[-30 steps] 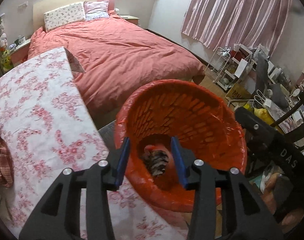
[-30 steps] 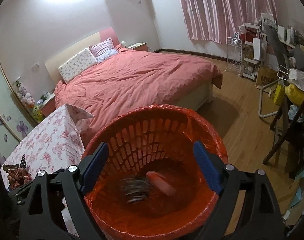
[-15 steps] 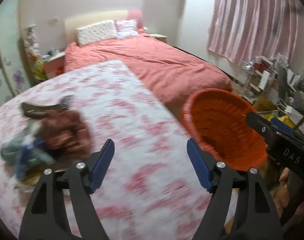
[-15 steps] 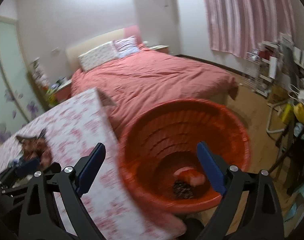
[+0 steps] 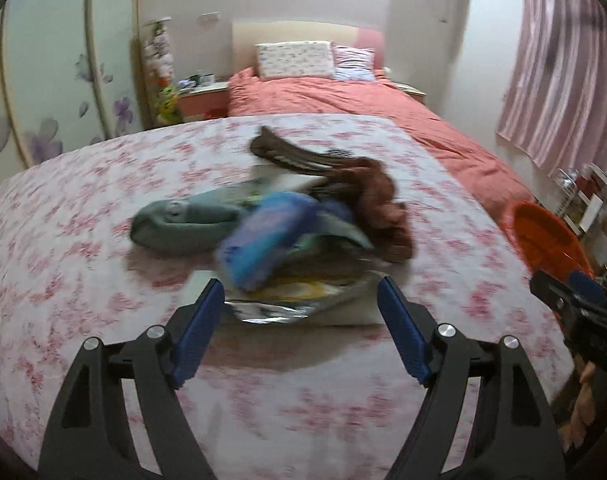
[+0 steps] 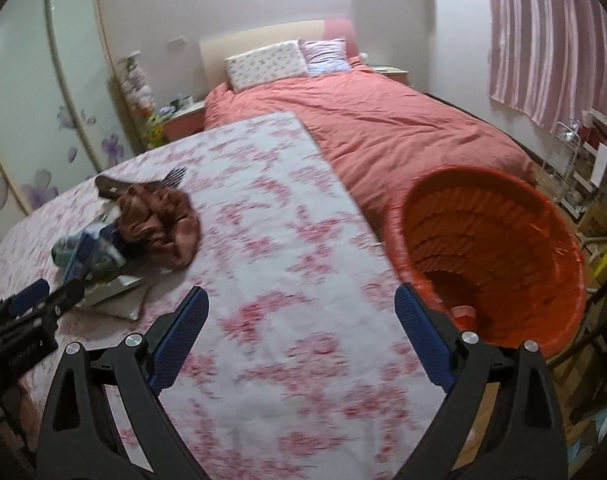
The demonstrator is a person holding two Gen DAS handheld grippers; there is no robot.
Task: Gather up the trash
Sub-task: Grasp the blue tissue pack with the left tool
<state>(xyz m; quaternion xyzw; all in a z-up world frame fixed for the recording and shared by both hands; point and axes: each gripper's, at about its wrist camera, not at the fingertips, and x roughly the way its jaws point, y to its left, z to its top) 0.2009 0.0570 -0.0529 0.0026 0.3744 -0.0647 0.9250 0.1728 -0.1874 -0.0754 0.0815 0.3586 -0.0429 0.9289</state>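
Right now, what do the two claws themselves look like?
Both look alike. The left claw and right claw have matte black, triangular cut-out frames, round silver screw heads at the joints and blue textured pads on the fingertips. No cables or sleeves show.

Two pillows (image 6: 268,63), one orange basket (image 6: 491,256), one bed (image 6: 383,128), one table (image 6: 287,280).

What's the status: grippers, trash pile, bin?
Left gripper open, empty, facing trash pile on table. Right gripper open, empty, beside orange bin. Nothing in the way.
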